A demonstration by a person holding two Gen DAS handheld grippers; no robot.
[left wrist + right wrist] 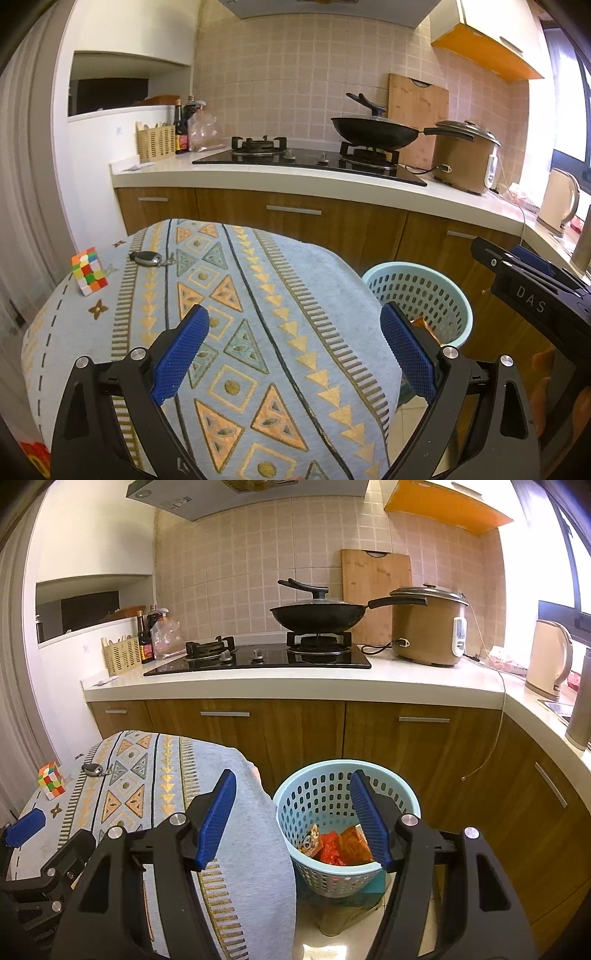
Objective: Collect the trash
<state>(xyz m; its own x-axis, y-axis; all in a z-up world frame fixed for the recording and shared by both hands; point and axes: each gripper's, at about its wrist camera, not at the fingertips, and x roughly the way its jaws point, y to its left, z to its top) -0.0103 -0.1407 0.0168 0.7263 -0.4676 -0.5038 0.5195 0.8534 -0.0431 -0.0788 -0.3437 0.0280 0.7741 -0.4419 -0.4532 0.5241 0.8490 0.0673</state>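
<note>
Two claws hang over a table (pixel 295 295) draped in a grey patterned cloth, in front of the kitchen counter (pixel 258 683) with its hob and black wok (pixel 317 614). Left claw (pixel 295 350) stands released above the cloth, nothing between its blue pads. Right claw (pixel 293 819) is spread too, empty, poised over the pale blue basket (pixel 406 801) on the floor beside the table. Trash (pixel 340 845) lies in the basket's bottom: orange and red wrappers, it seems. A colour cube (pixel 89 271) and a car key (pixel 147 257) rest at the table's far left edge
</note>
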